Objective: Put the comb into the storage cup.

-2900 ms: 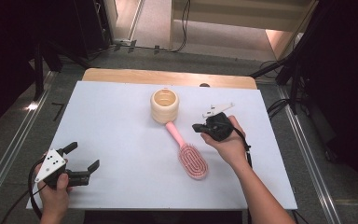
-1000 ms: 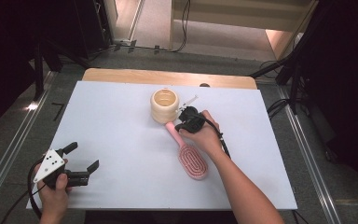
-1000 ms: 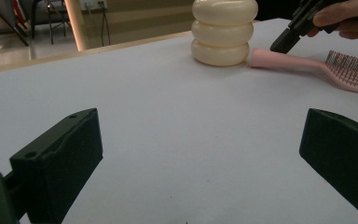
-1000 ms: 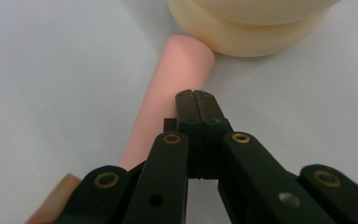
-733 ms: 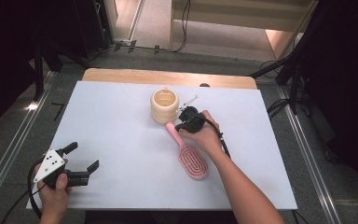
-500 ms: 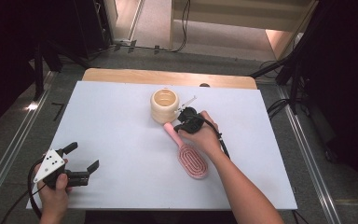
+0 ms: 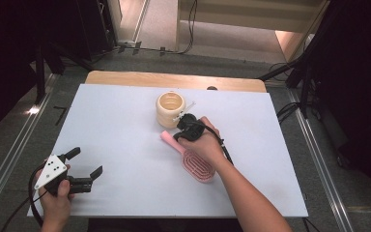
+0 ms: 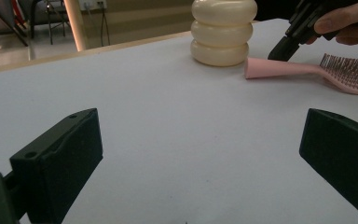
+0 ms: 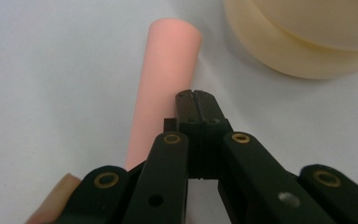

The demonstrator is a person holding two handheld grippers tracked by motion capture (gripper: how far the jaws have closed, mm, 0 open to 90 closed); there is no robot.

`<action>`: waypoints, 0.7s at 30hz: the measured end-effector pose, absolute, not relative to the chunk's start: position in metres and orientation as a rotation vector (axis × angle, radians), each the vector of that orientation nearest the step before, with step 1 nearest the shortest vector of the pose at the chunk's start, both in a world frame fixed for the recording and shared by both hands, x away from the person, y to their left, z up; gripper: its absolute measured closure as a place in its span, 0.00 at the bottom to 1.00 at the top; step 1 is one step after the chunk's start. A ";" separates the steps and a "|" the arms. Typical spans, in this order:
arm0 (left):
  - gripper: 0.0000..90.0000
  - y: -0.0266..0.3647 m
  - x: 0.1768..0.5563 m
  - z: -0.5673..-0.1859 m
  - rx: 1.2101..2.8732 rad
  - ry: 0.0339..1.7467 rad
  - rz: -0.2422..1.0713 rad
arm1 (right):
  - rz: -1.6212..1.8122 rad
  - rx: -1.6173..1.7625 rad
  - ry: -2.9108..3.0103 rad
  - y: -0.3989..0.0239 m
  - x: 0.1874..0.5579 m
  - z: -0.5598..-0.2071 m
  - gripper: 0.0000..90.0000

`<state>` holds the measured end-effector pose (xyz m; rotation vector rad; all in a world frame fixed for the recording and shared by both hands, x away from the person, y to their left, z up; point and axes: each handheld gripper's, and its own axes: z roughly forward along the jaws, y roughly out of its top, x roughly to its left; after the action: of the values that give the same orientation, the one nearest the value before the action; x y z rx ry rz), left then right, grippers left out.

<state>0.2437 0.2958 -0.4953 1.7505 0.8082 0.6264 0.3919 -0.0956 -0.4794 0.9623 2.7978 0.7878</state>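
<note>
Just past the table's centre, the pink hairbrush [image 7: 193,157] lies flat, handle toward 10 o'clock, bristle head toward 4. Right gripper [image 7: 179,135] sits at the handle, its jaws pressed together with nothing between them, tips beside the handle's edge. At 12 o'clock of the handle stands the cream ribbed cup [image 7: 170,109]. Way off at 8 o'clock, the left gripper [image 7: 84,167] hovers, jaws wide and empty, over the white table [image 7: 125,140].

The ribbed cream holder [image 7: 170,109] is standing mid-bench [image 7: 116,140] as the main obstacle; just beside it the pink brush [image 7: 193,157] is lying, blocking its near right side. Left of the holder, open bench is stretching wide.
</note>
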 end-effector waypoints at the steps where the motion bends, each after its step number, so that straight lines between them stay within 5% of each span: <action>1: 0.00 0.296 0.244 -0.495 1.750 0.808 0.626 | 0.792 0.960 2.802 -0.094 0.391 -0.479 0.98; 21: 0.00 0.296 0.244 -0.495 1.754 0.798 0.621 | 0.782 0.725 2.937 -0.050 0.367 -0.473 0.98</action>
<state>0.2435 0.2957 -0.4954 1.7541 0.7975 0.6208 0.3672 -0.0501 -0.4728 0.7247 2.9366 0.7817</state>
